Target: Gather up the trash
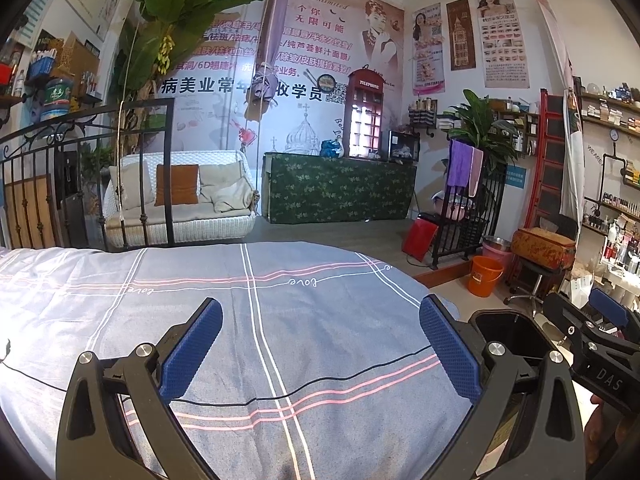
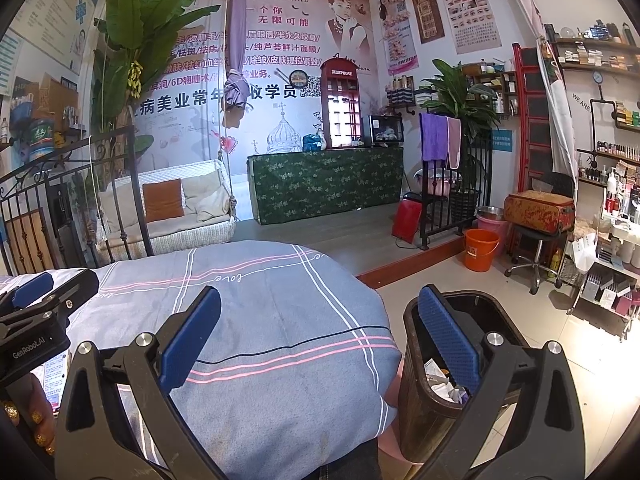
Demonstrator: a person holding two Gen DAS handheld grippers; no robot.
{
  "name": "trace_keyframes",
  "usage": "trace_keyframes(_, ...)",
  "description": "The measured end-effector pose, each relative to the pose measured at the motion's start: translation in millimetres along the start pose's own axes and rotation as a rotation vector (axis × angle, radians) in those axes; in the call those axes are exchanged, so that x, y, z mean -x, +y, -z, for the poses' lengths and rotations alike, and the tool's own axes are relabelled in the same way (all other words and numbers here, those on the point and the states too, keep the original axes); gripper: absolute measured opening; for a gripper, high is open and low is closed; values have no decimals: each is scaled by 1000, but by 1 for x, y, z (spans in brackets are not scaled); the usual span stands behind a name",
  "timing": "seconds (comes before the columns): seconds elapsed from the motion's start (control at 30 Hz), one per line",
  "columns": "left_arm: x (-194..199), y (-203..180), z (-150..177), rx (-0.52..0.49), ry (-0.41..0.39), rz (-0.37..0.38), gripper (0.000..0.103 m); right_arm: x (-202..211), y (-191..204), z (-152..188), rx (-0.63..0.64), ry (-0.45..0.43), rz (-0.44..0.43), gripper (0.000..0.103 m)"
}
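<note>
A rounded table [image 1: 320,320] draped in soft grey-blue cloth with pink and white stripes filled a cluttered beauty salon. Both the left gripper [image 1: 320,354] and right gripper [image 2: 318,344] were spread wide, empty. Beside the table stood a dark ribbed trash bin [image 2: 424,412] containing crumpled paper [image 2: 444,386]

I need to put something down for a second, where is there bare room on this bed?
The grey-blue checked bedsheet lies bare between the open left gripper and the black iron bed rail, crossed only by a thin black cable. It is tight at the bed's right edge, where the open right gripper hangs by the dark wastebasket of crumpled paper.
</note>
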State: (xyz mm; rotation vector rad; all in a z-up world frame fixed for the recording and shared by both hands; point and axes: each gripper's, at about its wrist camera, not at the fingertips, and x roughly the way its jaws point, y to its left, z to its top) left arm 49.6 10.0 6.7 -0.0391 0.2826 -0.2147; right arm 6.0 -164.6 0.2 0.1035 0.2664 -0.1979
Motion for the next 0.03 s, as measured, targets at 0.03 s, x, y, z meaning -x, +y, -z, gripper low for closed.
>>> trace_keyframes(0.03, 0, 0, 0, 1, 2, 0, 97, 0, 0, 0, 0, 1, 0, 97)
